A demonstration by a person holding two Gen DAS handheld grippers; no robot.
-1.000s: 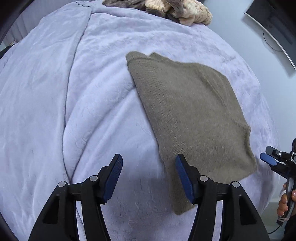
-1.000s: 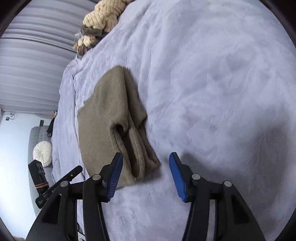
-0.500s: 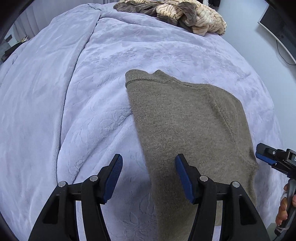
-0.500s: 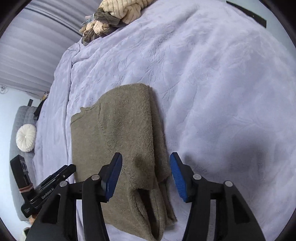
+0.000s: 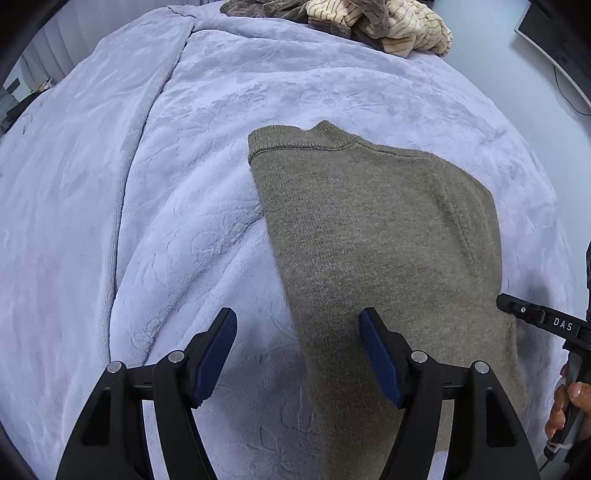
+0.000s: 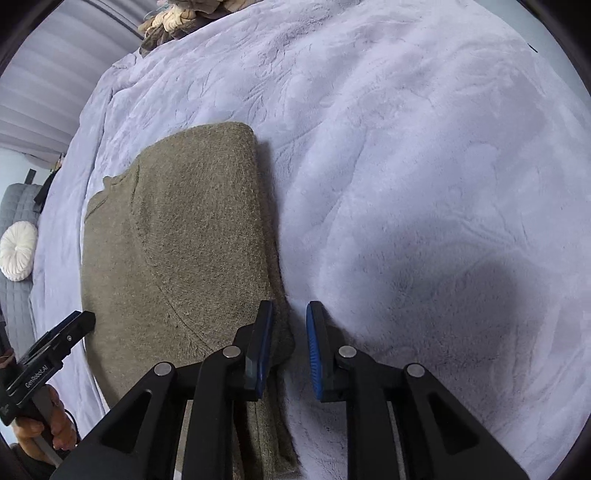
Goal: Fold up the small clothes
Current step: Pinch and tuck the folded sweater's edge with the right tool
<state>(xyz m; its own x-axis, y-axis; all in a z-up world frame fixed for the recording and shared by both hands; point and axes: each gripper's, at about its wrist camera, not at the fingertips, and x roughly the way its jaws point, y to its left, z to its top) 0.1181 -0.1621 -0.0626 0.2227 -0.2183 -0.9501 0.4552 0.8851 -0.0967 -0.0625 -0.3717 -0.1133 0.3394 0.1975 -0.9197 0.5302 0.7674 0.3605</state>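
Observation:
An olive knit sweater point(image 5: 369, 240) lies folded flat on the lavender blanket point(image 5: 184, 166), collar away from me. My left gripper point(image 5: 299, 354) hangs over the sweater's left edge, which runs between its wide jaws; they are opening and touch nothing. In the right wrist view the sweater point(image 6: 184, 240) fills the left half. My right gripper point(image 6: 290, 347) sits at the garment's near right edge and its jaws are closing. A strip of fabric lies in the narrow gap, with the right pad still off it. Each view shows the other gripper at its edge: right gripper point(image 5: 517, 306), left gripper point(image 6: 74, 325).
A heap of striped cream and brown clothes point(image 5: 369, 22) lies at the far end of the blanket, also seen as the clothes heap point(image 6: 173, 22). A dark monitor point(image 5: 554, 44) is at the upper right. A white round cushion point(image 6: 18, 251) rests on a grey sofa at the left.
Both grippers have come in closer over the sweater. The right gripper shifted to the sweater's right edge and its jaws went from wide apart to a narrow gap.

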